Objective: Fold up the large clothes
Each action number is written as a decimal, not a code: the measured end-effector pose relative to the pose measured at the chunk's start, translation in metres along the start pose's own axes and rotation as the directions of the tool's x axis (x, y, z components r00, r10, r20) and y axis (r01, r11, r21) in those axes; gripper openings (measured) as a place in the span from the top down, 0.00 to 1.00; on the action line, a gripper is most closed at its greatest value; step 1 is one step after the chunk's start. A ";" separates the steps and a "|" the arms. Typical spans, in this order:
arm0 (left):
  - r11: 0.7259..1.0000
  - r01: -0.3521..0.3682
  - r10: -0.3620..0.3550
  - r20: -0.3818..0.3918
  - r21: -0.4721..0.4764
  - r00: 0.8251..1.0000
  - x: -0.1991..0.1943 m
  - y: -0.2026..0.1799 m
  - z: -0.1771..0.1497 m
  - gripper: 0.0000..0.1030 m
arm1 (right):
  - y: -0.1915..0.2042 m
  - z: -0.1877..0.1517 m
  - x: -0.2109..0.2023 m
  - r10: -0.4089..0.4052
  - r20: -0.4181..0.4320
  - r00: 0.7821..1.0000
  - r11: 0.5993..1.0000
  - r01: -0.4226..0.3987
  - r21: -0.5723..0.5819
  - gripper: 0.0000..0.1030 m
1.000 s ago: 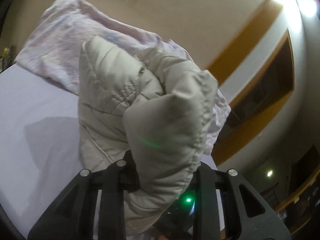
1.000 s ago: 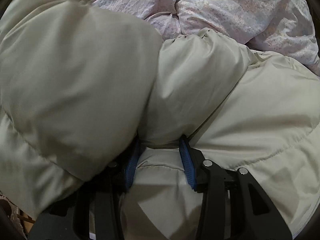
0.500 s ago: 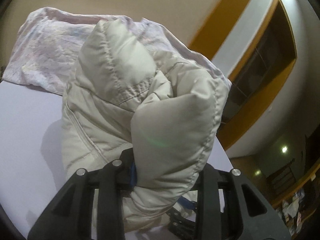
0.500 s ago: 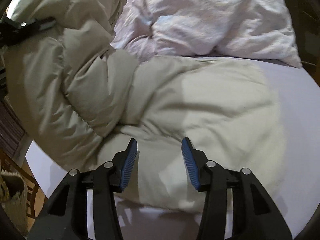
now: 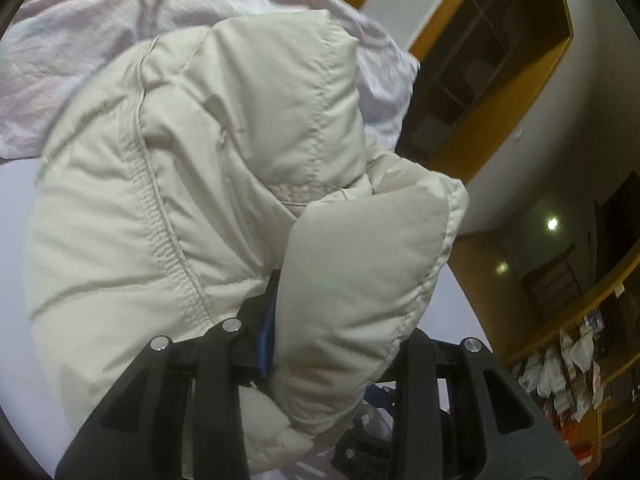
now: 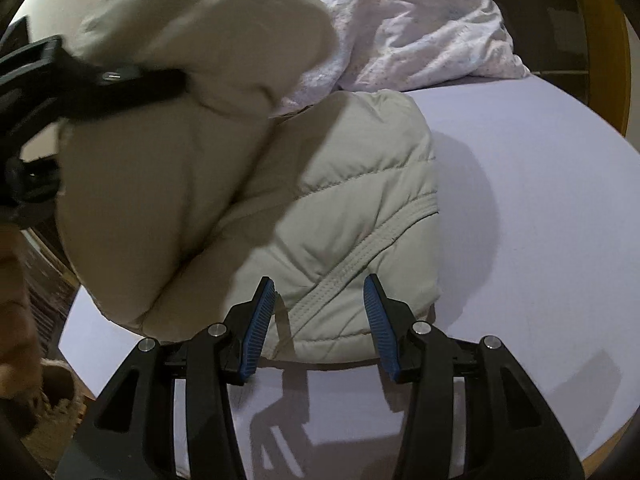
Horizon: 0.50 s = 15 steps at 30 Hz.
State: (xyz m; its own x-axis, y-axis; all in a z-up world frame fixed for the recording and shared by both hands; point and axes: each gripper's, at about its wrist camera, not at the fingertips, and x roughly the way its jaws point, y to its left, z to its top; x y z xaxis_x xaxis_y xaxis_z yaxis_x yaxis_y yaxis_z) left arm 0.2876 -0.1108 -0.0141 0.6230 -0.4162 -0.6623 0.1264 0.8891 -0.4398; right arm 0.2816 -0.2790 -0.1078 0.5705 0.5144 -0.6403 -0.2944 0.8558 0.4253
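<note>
Puffer jacket [image 6: 352, 216], a cream quilted one, lies partly spread on the lilac bed sheet [image 6: 520, 208], close to the near edge of the bed, with one bulky part lifted and carried over the rest. Behind it, toward the far edge, a crumpled pale pink duvet [image 6: 420, 28] is heaped.

The left gripper [image 5: 340, 320] is clamped on a thick padded fold of the jacket, which fills the space between its jaws and bulges out on both sides; only a sliver of one blue pad shows. From the right wrist view that gripper appears at the upper left, holding the raised bundle above the part that lies flat.

The right gripper [image 6: 320, 316] holds nothing. Its jaws stand moderately apart, having just eased open a little, and they hover over the jacket's stitched hem near the bed's front edge without pressing on it (its shadow falls on the bare sheet below).

As I read it, the step in hand is bringing the lifted portion across to make a fold. The risks come from the fabric itself: slick, springy padding could slide out of the left grip, or puff back open once released. The lower layer is unpinned too, so it may drag along and bunch, or slip toward the bed's near edge.
</note>
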 end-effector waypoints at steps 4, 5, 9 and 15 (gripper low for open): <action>0.999 -0.021 0.023 -0.043 0.033 0.999 0.019 -0.015 -0.004 0.67 | -0.009 -0.005 -0.001 0.015 0.011 1.000 1.000 -0.016 0.023 0.53; 0.999 -0.024 0.027 -0.057 0.042 0.998 0.024 -0.017 -0.004 0.67 | -0.011 -0.007 -0.001 0.024 0.012 1.000 0.999 -0.024 0.029 0.53; 0.998 -0.016 0.021 -0.097 0.055 0.995 0.027 -0.019 0.000 0.65 | -0.018 -0.009 0.003 0.047 0.013 0.999 0.997 -0.047 0.053 0.53; 0.992 0.120 -0.114 -0.144 0.038 0.983 0.002 -0.029 0.007 0.18 | -0.022 -0.007 0.008 0.061 0.013 0.998 0.996 -0.061 0.063 0.53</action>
State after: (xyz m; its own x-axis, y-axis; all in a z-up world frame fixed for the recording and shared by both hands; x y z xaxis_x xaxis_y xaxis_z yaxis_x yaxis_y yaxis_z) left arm 0.2906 -0.1358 0.0012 0.4869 -0.5377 -0.6883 0.2294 0.8391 -0.4933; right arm 0.2870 -0.2931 -0.1268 0.5618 0.5646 -0.6046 -0.2800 0.8175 0.5033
